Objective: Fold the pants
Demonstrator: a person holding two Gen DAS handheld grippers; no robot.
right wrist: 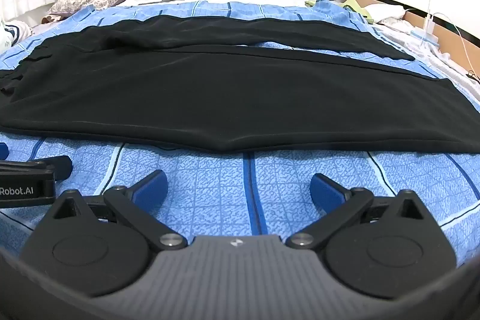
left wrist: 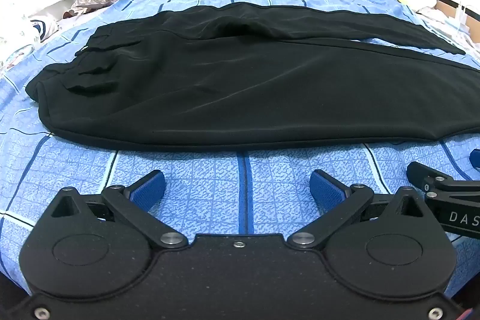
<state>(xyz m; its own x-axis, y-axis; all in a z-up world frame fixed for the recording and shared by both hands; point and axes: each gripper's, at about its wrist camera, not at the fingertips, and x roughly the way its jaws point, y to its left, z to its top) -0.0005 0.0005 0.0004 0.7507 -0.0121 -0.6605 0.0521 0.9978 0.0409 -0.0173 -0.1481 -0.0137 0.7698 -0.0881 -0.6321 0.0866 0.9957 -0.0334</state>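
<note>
Here, the left gripper (left wrist: pixel 237 188) and right gripper (right wrist: pixel 238 189) both gape wide at lower frame, holding nothing. Black pants (left wrist: pixel 240 92) lie flat across mid-frame on the blue bed (left wrist: pixel 210 185).

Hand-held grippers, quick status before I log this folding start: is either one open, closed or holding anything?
Left hand-held gripper: open, holding nothing.
Right hand-held gripper: open, holding nothing.

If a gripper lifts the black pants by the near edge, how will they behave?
The pants will probably drape limply: soft wrinkles show near the waistband. Their smooth sheen suggests they may slide on the bedspread.
</note>
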